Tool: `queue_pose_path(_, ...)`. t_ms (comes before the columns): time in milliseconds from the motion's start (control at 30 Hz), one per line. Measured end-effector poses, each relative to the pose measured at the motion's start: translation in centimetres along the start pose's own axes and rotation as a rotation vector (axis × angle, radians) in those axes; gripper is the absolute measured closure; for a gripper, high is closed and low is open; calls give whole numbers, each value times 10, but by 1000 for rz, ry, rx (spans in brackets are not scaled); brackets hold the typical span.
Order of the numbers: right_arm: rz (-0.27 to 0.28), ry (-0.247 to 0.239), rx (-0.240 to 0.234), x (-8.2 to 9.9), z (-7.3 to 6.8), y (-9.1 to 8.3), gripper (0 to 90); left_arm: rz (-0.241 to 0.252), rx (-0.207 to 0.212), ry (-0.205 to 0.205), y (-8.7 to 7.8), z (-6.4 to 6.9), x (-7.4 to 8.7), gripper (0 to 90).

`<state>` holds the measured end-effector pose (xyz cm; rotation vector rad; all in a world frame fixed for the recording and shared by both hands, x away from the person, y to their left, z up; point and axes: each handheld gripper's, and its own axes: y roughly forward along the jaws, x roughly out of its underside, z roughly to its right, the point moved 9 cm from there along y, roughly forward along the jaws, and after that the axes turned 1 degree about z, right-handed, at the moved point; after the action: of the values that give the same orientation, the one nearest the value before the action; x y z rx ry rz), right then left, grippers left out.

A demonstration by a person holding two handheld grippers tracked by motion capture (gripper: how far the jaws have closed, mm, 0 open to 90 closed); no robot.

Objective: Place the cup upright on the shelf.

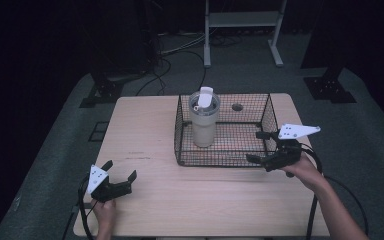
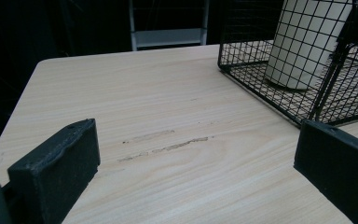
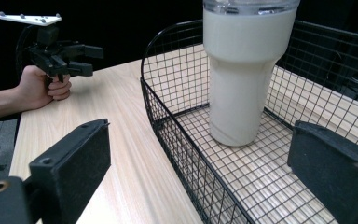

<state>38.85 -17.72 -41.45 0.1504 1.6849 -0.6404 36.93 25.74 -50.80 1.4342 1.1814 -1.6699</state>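
Fingers spread wide, our right gripper straddles the wire basket's right wall, lined up on the cream tumbler standing upright inside; our left gripper, released too, waits on the tabletop, well apart.
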Motion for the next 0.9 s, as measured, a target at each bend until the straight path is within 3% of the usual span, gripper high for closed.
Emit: queue_pose_path(900, -18, 12, 1, 29, -16, -21, 51, -4, 0, 0, 0, 0, 0, 0)
